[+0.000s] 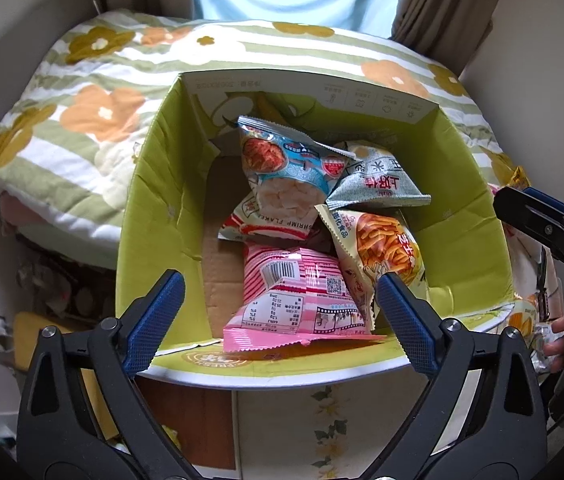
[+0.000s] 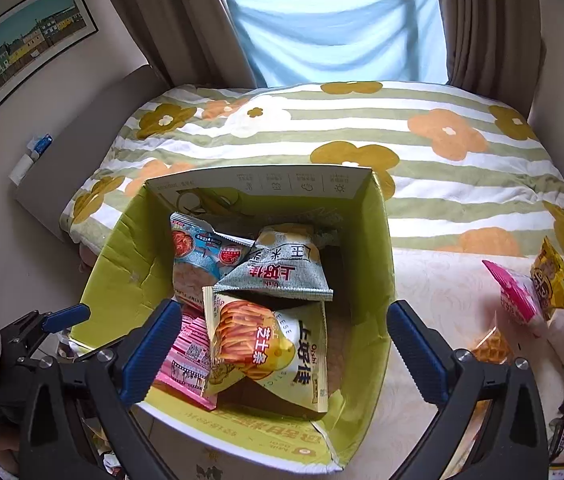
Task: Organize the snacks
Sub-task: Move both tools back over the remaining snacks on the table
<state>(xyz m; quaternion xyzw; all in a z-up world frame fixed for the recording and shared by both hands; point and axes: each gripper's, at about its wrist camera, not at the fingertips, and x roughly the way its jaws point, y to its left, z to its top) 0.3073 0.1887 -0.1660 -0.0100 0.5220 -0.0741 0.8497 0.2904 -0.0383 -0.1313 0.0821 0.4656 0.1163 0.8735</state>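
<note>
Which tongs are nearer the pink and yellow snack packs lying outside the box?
Right. The right tongs hover over the box, with those packs just to their right; the left tongs are at the box's opposite side.

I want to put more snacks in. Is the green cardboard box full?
Not full. The green cardboard box holds several snack bags, like the yellow cheese-stick bag, but bare brown floor shows beside them and the walls rise above.

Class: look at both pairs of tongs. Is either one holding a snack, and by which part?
Neither. The left tongs and right tongs are open and empty above the cardboard box.
</note>
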